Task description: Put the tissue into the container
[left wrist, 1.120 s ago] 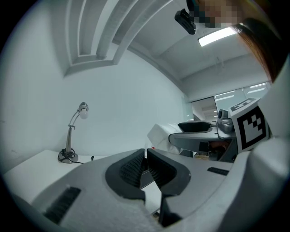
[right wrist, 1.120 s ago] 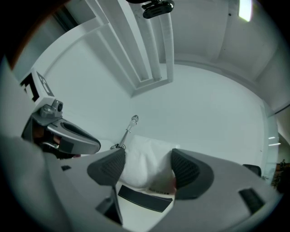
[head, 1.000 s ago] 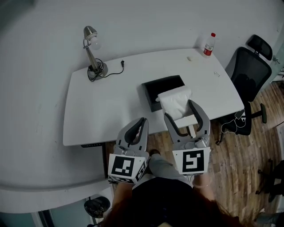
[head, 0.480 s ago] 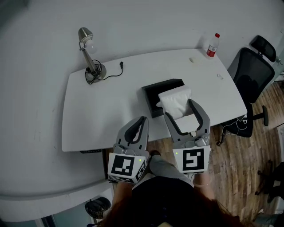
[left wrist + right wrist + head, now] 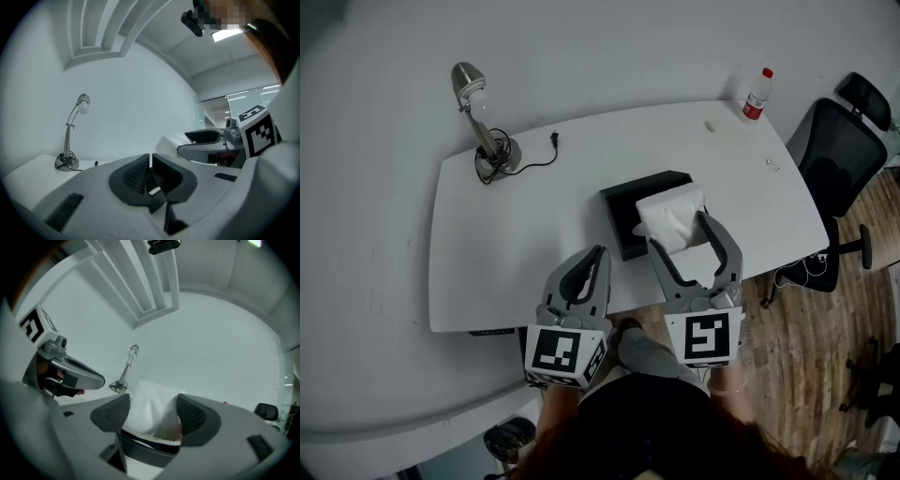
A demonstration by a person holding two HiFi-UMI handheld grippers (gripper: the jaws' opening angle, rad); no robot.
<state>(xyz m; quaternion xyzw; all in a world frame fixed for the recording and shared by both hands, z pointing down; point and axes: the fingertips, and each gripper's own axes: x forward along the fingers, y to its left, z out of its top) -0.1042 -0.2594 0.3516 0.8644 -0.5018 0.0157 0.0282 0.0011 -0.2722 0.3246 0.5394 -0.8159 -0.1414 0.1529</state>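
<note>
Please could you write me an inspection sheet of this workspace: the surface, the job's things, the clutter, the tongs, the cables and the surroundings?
Surface: white rounded table, top mostly bare.
Job's things: white soft tissue pack sits partly over the open black rectangular container; whether they touch cannot be told.
Clutter: clear bottle with red cap at the far right corner; small pale object beside it; silver desk lamp at the far left.
Tongs: left tongs shut, empty; right tongs closed on the tissue pack.
Cables: black lamp cable lies loose on the table; pale cables hang by the chair.
Surroundings: black office chair, wooden floor.
</note>
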